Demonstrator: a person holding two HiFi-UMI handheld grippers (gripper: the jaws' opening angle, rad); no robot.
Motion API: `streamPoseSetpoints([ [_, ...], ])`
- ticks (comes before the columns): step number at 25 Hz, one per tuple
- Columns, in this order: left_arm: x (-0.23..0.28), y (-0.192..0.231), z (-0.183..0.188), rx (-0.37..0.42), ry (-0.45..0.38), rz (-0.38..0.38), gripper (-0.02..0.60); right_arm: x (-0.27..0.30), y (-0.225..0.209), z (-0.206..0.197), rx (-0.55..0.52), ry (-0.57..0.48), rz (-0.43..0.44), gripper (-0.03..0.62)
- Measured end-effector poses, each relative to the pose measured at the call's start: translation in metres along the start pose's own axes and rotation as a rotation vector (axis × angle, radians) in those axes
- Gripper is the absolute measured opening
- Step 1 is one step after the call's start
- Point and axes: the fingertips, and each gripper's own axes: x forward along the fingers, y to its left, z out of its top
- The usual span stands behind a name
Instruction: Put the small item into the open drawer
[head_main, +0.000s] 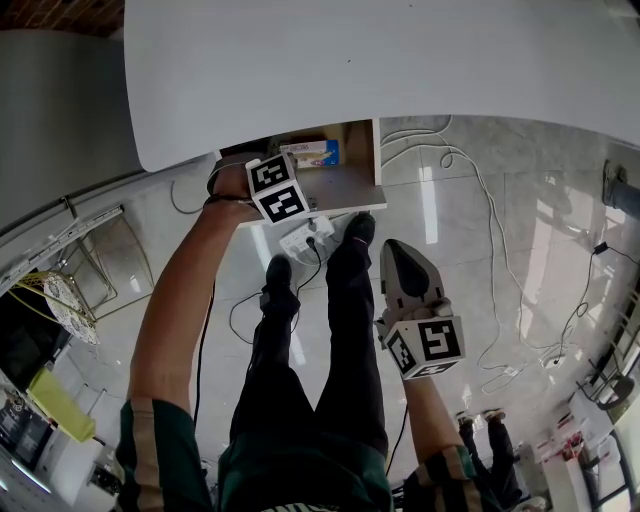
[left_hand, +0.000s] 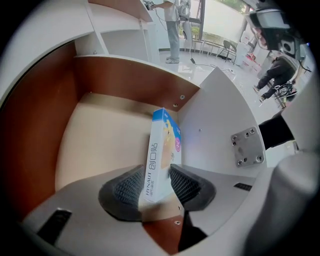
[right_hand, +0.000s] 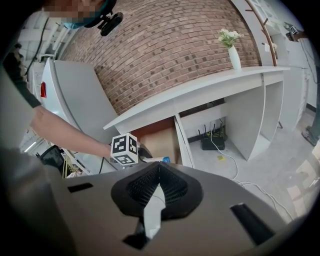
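A small white and blue box stands on edge inside the open wooden drawer, leaning near its white side wall. My left gripper points down into the drawer with its jaws open on either side of the box; the left pad stands clear of it. In the head view its marker cube hangs over the drawer, with the box just behind. My right gripper is held low over the floor, shut and empty, its pads meeting at the tips.
The drawer sits under a white desk top. A power strip and cables lie on the glossy floor below it, next to the person's legs. A vase with flowers stands on a far shelf; a router sits under it.
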Motion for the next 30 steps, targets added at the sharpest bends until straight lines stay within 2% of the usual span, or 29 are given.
streamPoseSetpoints([
  [12, -0.009, 0.000, 0.003, -0.007, -0.010, 0.016, 0.163, 0.000, 0.000, 0.003, 0.007, 0.002, -0.014, 0.023],
  [18, -0.033, -0.003, 0.007, 0.001, -0.034, 0.026, 0.161, -0.002, 0.006, 0.017, -0.016, -0.005, -0.010, 0.023],
  [19, -0.040, -0.003, 0.008, 0.012, -0.040, 0.030, 0.155, -0.002, 0.008, 0.022, -0.017, -0.008, -0.008, 0.023],
  [22, -0.063, -0.011, 0.014, 0.028, -0.061, 0.036, 0.084, -0.009, 0.015, 0.037, -0.027, -0.018, -0.001, 0.023],
  [26, -0.089, -0.028, 0.018, 0.018, -0.077, 0.043, 0.025, -0.017, 0.025, 0.062, -0.064, -0.039, -0.002, 0.023],
  [30, -0.116, -0.050, 0.017, -0.039, -0.111, 0.035, 0.014, -0.028, 0.029, 0.071, -0.064, -0.051, -0.028, 0.023],
])
